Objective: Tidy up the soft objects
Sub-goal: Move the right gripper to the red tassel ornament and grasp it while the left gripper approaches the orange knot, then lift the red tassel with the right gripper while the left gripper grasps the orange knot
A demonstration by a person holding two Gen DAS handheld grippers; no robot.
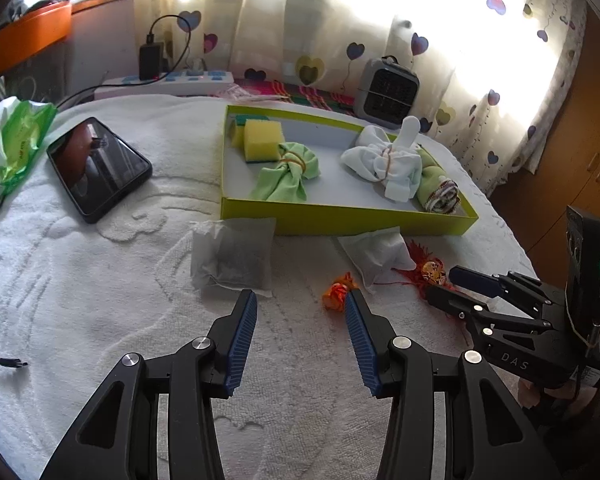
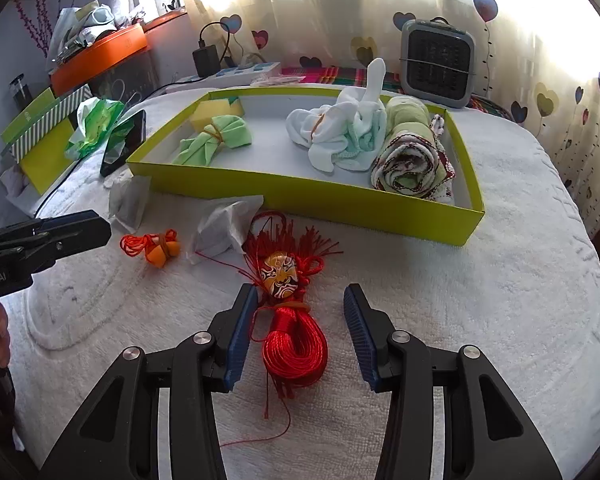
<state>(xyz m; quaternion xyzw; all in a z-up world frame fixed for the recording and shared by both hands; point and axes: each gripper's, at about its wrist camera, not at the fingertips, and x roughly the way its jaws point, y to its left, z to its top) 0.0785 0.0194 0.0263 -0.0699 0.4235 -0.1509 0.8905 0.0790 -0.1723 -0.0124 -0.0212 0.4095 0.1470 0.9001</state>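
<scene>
A yellow-green box on the white towel holds a yellow sponge, a tied green cloth, a white cloth bundle and a rolled green cloth. In front lie a grey sachet, a white sachet, a small orange charm and a red tassel with a mask. My left gripper is open and empty above the towel. My right gripper is open around the red tassel.
A phone and a green wipes pack lie at the left. A small grey heater and a power strip stand behind the box. An orange tray sits at the far left.
</scene>
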